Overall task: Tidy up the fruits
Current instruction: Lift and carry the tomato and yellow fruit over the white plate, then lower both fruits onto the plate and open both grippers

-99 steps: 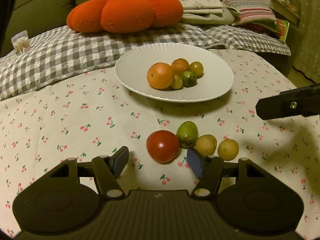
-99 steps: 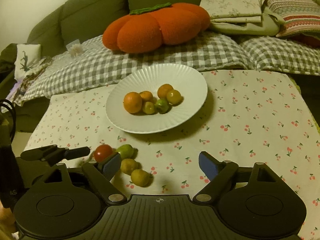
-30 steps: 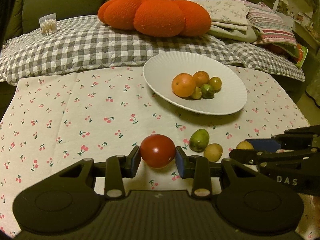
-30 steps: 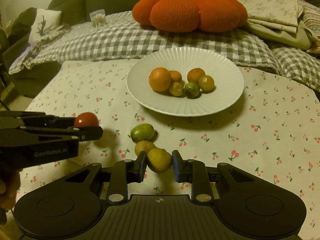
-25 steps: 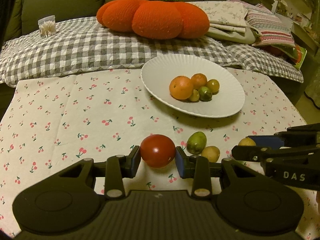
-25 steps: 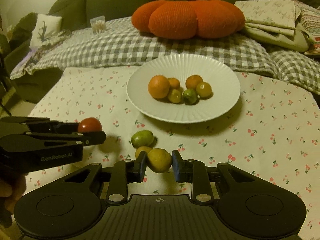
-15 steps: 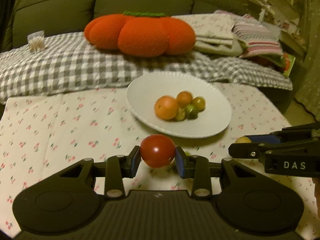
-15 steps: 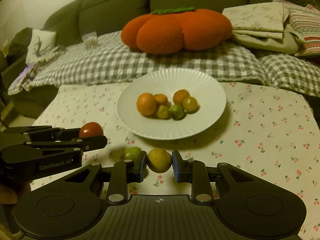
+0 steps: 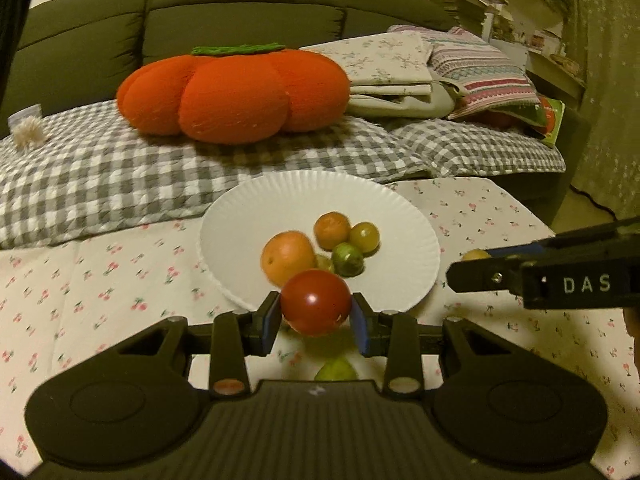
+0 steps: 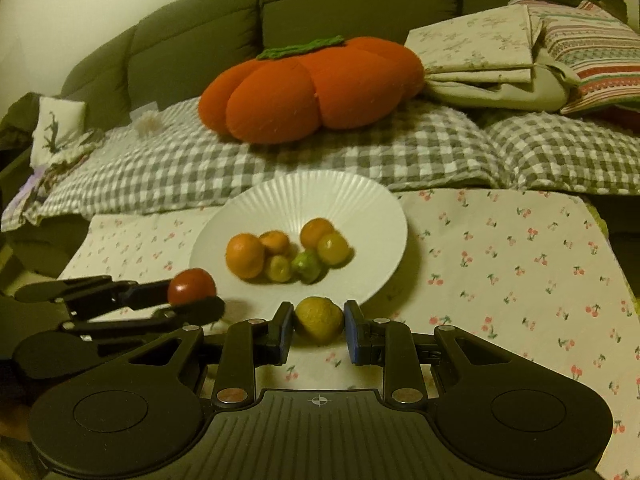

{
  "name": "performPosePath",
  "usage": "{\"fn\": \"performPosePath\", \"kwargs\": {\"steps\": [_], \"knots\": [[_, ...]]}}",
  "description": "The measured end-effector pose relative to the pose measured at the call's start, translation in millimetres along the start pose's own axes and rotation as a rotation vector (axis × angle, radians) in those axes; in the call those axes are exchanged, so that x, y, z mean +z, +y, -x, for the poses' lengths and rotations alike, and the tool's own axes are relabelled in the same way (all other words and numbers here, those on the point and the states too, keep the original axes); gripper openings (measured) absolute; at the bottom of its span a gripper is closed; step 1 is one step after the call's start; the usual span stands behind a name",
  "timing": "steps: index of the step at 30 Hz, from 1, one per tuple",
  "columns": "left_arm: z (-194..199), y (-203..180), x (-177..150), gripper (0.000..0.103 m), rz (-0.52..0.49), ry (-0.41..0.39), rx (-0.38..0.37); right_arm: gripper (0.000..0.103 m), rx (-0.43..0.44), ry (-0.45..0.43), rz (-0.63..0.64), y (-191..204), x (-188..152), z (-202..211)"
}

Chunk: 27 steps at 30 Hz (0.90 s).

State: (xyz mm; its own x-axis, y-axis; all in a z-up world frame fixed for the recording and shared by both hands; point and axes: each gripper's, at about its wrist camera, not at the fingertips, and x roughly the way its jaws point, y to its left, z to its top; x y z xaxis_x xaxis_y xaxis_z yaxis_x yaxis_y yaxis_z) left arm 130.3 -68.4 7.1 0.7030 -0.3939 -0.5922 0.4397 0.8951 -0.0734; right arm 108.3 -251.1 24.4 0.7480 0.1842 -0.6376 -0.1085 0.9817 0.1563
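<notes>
Both tongs carry fruit toward the white plate (image 9: 224, 216), mid-frame on the counter.
Left tongs (image 9: 315, 317) clench a red tomato (image 9: 315, 301); right tongs (image 10: 319, 326) clench a yellow fruit (image 10: 319, 319). Next, I judge: reach over the rim, release beside the fruit pile (image 10: 286, 254).

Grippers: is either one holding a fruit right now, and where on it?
Both. The left gripper clamps the red tomato across its sides, and the right gripper clamps a yellow fruit across its sides, near the plate.
</notes>
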Motion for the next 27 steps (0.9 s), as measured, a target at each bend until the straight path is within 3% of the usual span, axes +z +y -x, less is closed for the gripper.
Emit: {"fn": "performPosePath", "kwargs": {"steps": [7,27], "knots": [[-20,-10,1,0.035,-0.032,0.008,-0.009,0.025,-0.006,-0.022,-0.055,-17,9,-20],[-41,-14,0,0.035,-0.077,0.002,0.015,0.025,-0.014,-0.052,0.0,-12,5,-51]]}}
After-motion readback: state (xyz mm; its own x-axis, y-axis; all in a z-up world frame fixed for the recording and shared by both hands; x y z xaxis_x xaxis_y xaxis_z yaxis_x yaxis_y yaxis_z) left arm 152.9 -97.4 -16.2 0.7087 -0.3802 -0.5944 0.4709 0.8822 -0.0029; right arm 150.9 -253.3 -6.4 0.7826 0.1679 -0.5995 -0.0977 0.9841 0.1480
